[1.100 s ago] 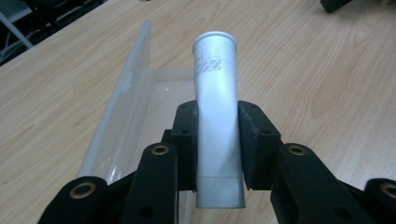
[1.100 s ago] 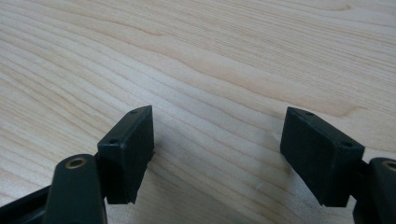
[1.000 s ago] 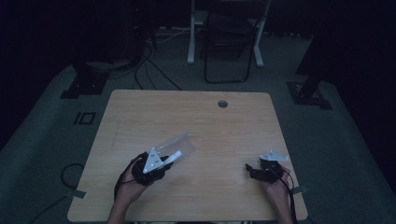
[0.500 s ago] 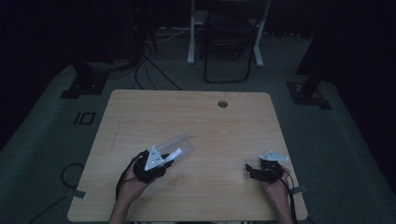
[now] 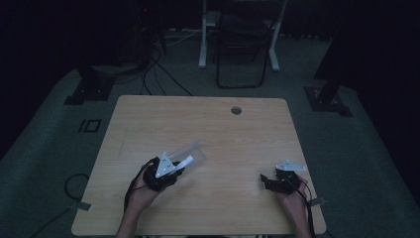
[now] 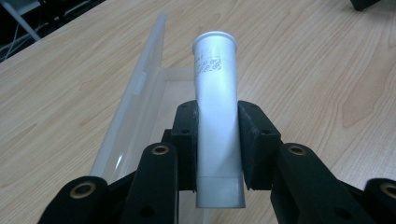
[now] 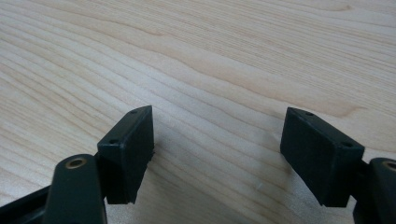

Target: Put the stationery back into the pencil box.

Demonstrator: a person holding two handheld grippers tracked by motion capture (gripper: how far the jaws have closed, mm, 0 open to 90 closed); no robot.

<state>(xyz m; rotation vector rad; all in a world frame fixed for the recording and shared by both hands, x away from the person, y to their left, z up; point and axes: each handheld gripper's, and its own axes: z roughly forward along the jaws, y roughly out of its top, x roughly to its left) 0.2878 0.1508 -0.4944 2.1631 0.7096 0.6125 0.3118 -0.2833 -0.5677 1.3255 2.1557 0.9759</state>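
Holding: white tube (image 6: pixel 215 116) clamped between the pads of left gripper (image 6: pixel 218 140), near-left part of table (image 5: pixel 198 114), raised above the wood
Tube build: judged light, thin-walled plastic, smooth and likely slippery; flanged open end pointing away, printed text near that end
Grip point: mid-body, pads on opposite sides; judged safer lower toward the flat base, gentle squeeze to avoid denting
Clear case (image 6: pixel 140 98): just beside and under the tube, long transparent tray, judged brittle and light, prone to sliding
Right gripper (image 7: pixel 217 154): gaping wide, nothing between the pads, near-right on the table, well apart from the tube
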